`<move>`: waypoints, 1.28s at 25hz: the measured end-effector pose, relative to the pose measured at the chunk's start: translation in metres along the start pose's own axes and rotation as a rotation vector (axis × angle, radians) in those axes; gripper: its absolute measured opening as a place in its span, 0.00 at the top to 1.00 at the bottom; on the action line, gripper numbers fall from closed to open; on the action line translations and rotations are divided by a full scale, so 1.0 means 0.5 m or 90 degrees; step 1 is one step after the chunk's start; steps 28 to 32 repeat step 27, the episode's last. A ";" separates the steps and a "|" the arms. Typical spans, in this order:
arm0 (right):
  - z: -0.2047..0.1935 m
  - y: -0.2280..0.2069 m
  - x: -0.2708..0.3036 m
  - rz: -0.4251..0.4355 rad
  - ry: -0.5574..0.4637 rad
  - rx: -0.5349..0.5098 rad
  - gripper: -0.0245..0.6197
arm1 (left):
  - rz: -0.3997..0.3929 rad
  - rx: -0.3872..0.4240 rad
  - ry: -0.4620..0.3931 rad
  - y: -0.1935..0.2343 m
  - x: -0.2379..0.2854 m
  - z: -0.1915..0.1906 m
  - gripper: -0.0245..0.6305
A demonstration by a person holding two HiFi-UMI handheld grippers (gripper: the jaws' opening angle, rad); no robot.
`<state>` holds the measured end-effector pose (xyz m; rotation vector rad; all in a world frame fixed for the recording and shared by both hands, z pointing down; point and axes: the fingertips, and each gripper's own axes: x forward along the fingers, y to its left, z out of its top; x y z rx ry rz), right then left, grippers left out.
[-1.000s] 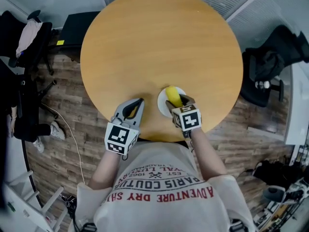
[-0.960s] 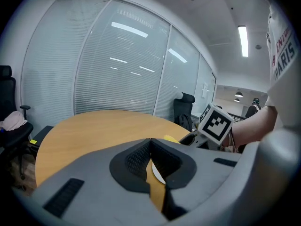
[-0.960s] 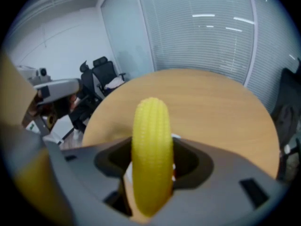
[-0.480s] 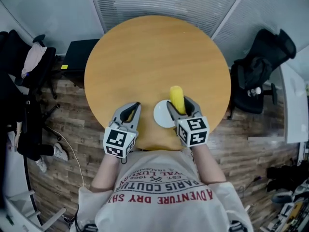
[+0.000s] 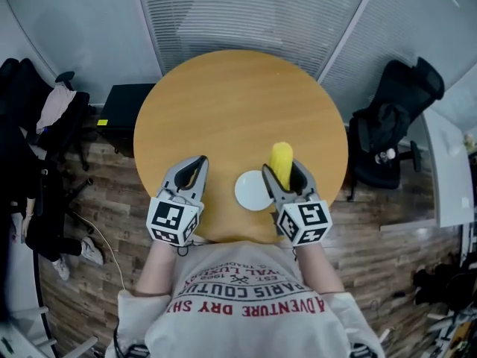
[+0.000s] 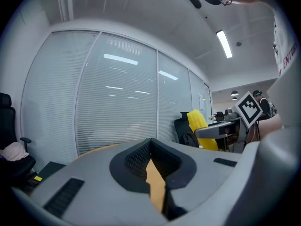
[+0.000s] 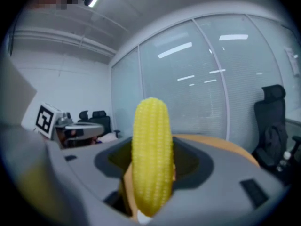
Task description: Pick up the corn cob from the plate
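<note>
Two handheld grippers hover over the near edge of a round wooden tabletop (image 5: pixel 238 103), each in one hand of a person in a white T-shirt (image 5: pixel 238 304) with red lettering. Clamped in the right gripper (image 5: pixel 283 171) is the yellow corn cob (image 5: pixel 281 157), pinched low on its length by the dark pads, so that most of it sticks out past the jaw tips. It is lifted off the small white plate (image 5: pixel 250 191) and hangs just to the right of it, over the near right part of the tabletop. The plate lies close to the near edge, between the two grippers. On the left gripper (image 5: pixel 192 166), the fingers are drawn together with nothing between them; only a sliver of orange tabletop shows behind the pads. It hangs over the near left edge, apart from the plate. A black office chair (image 5: pixel 391 121) stands on the wooden floor to the right of the table.
</note>
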<state>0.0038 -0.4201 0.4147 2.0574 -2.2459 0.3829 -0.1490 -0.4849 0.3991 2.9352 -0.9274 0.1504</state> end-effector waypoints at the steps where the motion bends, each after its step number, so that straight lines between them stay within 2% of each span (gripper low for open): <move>1: 0.002 -0.001 -0.001 -0.002 -0.003 -0.003 0.55 | 0.000 0.000 -0.003 0.001 -0.001 0.004 0.91; 32: 0.008 0.028 -0.010 -0.008 -0.002 -0.018 0.55 | -0.031 -0.008 -0.011 -0.023 -0.015 0.014 0.91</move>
